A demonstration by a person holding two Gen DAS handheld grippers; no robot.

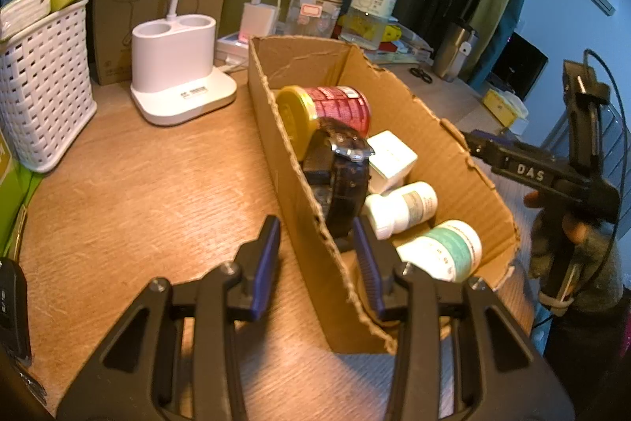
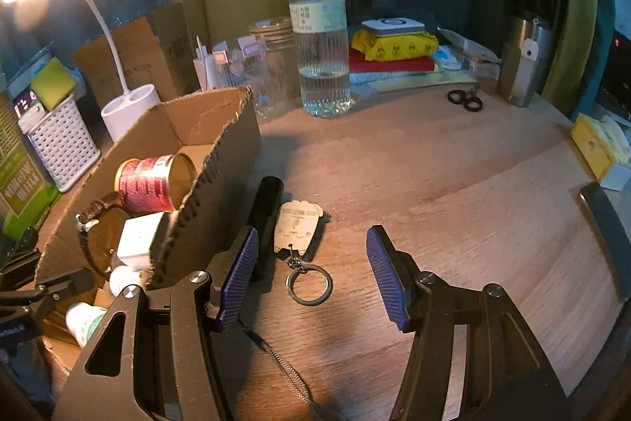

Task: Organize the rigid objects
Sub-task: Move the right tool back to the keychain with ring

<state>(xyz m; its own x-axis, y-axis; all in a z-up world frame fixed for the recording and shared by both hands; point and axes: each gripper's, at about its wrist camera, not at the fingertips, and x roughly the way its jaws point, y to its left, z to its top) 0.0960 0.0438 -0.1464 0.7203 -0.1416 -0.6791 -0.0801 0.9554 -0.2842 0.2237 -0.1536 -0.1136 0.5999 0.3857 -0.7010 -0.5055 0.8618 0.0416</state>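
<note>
Left claw clenched on cardboard box wall, steadying it. Right claw released, empty, above keychain and black cylinder lying on desk beside box. Risk: ring or cord snags, cylinder rolls away

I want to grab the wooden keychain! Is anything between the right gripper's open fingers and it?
Nothing blocks it. In the right wrist view the wooden keychain and its ring lie on bare table just ahead of the right gripper; the black flashlight lies beside it.
</note>
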